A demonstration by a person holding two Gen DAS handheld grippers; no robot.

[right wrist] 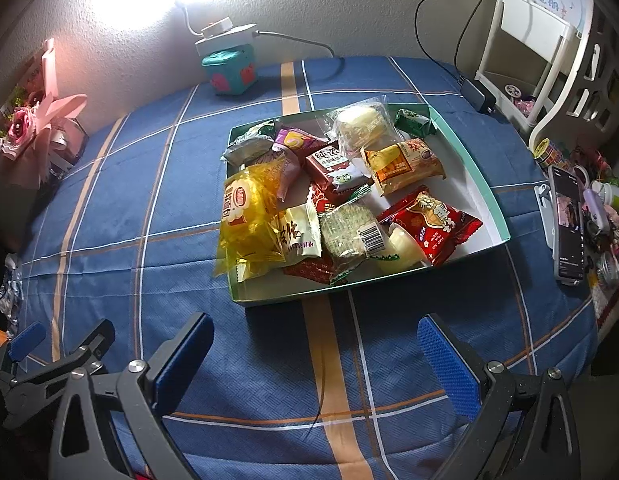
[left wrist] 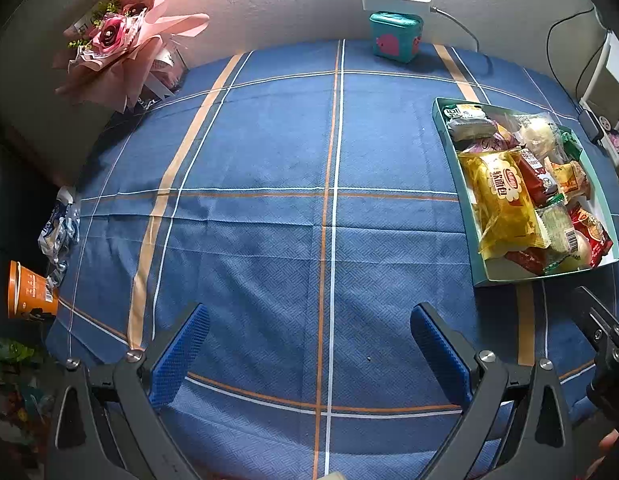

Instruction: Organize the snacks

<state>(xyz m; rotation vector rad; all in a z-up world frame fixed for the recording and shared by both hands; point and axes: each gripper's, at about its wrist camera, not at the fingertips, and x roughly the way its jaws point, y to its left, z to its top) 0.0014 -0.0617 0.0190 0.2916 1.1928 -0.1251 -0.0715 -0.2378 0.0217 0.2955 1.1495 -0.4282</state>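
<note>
Left wrist view: my left gripper (left wrist: 309, 354) is hanging wide open over the blue plaid tablecloth (left wrist: 269, 168), nothing between the blue pads. Big bare stretch of cloth is lying ahead, all the way to the wall. The snack tray (left wrist: 443, 120) is sitting far right, packed full; the yellow bread packet (left wrist: 505, 204) is lying along its near-left wall. A teal box (left wrist: 395, 36) is standing at the far edge under a white power strip (left wrist: 395, 0). A pink bouquet (left wrist: 121, 44) is crowding the far-left corner, its wrap reading "STUDIO". An orange cup (left wrist: 29, 292) is lying on its side off the left table edge, beside a crumpled blue-white wrapper (left wrist: 59, 228).

Right wrist view: my right gripper (right wrist: 315, 354) is also spread open and empty, just short of the tray's (right wrist: 293, 298) near wall. Clear cloth is running left of the tray. The yellow bread packet (right wrist: 245, 220) is poking over the tray's left rim. A red packet (right wrist: 433, 224) is reading "HAO SHEN HUA SHENG"; other packet text is too small for me. A phone (right wrist: 567, 224) is lying near the right edge amid clutter, and a white shelf (right wrist: 541, 36) is blocking the far-right corner. My left gripper (right wrist: 27, 340) is showing at bottom left.
</note>
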